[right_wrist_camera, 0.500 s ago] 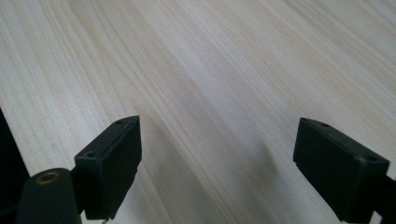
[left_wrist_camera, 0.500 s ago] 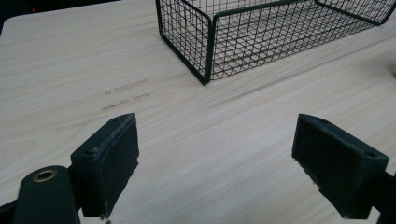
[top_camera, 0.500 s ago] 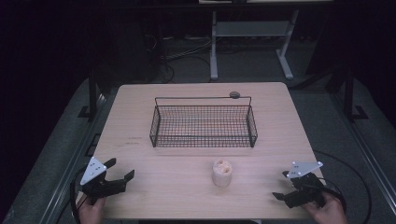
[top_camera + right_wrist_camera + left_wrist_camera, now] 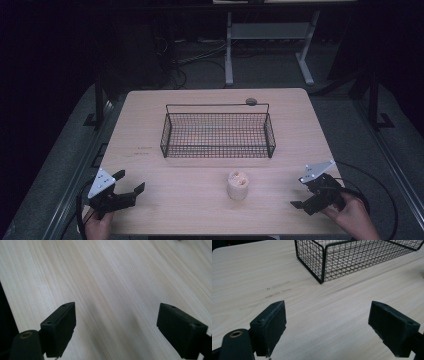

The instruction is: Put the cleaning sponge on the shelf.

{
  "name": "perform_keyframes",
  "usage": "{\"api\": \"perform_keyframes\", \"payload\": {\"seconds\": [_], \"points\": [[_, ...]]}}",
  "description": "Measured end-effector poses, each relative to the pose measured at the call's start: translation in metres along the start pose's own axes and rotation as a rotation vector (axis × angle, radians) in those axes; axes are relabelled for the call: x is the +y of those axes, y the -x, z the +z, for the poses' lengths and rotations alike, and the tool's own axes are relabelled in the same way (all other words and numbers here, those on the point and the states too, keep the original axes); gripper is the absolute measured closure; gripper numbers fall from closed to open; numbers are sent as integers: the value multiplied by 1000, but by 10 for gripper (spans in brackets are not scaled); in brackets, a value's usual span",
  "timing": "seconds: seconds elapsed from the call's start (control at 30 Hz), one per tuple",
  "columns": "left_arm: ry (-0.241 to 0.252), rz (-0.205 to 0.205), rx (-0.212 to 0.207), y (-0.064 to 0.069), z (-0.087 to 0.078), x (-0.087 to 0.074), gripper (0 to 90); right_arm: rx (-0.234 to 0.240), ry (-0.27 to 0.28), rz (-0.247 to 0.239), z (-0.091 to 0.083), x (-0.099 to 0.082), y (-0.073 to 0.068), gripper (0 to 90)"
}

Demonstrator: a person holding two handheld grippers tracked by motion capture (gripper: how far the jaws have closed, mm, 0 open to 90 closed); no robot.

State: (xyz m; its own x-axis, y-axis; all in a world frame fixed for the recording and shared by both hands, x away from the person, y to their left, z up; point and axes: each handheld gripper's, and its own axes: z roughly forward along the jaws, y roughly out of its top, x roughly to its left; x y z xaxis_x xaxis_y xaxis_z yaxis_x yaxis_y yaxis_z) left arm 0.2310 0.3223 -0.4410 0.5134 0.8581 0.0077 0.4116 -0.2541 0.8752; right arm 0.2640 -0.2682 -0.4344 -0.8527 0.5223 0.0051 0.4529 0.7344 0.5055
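Both tongs stand spread, pinching nothing: left gripper (image 4: 131,182) and right gripper (image 4: 300,192) flank the pale, blurry lump (image 4: 237,185); wire basket (image 4: 218,148) lies beyond.

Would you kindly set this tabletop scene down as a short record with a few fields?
surface: pale wooden table
container: black wire-mesh rectangular basket, upright at mid-table, nothing visible inside
item: small pale beige cylindrical object, standing on the table in front of the basket, apart from it
small extra: round dark grey disc on the table behind the basket
left gripper: jaws open, near the table's front left corner, holding nothing
right gripper: jaws open, near the front right corner, holding nothing
contact: neither gripper touches the beige object
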Motion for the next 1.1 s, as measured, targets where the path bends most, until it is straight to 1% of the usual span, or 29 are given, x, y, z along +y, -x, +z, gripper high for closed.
{"api": "perform_keyframes", "payload": {"seconds": [0.03, 0.07, 0.13, 0.17, 0.2, 0.23, 0.27, 0.3, 0.5, 0.53, 0.57, 0.67, 0.73, 0.77, 0.87, 0.93, 1.0, 1.1], "points": [[5, 0, -2, 0, -1, 0, 139, 7, -7, -11, 0, 3, 2, 154], [12, -3, 1, -2, -2, 0, 139, 24, -24, -31, 0, 9, 3, 154], [7, -2, 6, -3, -2, 0, 139, 26, -40, -55, 0, 14, 3, 154], [7, -2, 6, -3, -2, 0, 139, 26, -40, -55, 0, 14, 3, 154], [6, -6, 5, -3, -1, 0, 139, 37, -47, -69, 1, 20, 4, 154], [6, -6, 5, -3, -1, 0, 139, 37, -47, -69, 1, 20, 4, 154], [7, -7, 1, -3, -1, 0, 139, 45, -56, -86, 1, 25, 4, 154], [7, -7, 1, -3, -1, 0, 140, 45, -56, -86, 1, 25, 4, 154], [4, -3, 0, -2, -1, 0, 140, 75, -76, -110, 2, 41, 8, 154], [6, -5, 1, -3, -1, 0, 139, 86, -79, -125, 2, 47, 8, 154], [6, -5, 1, -3, -1, 0, 140, 86, -79, -125, 2, 47, 8, 154], [3, -10, -1, -3, 0, 0, 139, 110, -82, -152, 0, 59, 8, 154], [1, -9, -1, -4, 1, 0, 139, 119, -74, -160, -1, 62, 7, 155], [0, -7, -1, -4, 1, 0, 139, 130, -77, -177, -1, 68, 7, 155], [2, -7, 0, -4, 1, 0, 139, 140, -88, -192, 0, 75, 7, 155], [4, -9, -1, -4, 0, 0, 139, 143, -91, -189, 0, 77, 7, 155], [4, -13, 1, -4, 0, -1, 139, 158, -106, -204, 2, 83, 7, 155], [4, -13, 3, -5, -1, -1, 139, 165, -116, -210, 3, 87, 6, 155]]}}
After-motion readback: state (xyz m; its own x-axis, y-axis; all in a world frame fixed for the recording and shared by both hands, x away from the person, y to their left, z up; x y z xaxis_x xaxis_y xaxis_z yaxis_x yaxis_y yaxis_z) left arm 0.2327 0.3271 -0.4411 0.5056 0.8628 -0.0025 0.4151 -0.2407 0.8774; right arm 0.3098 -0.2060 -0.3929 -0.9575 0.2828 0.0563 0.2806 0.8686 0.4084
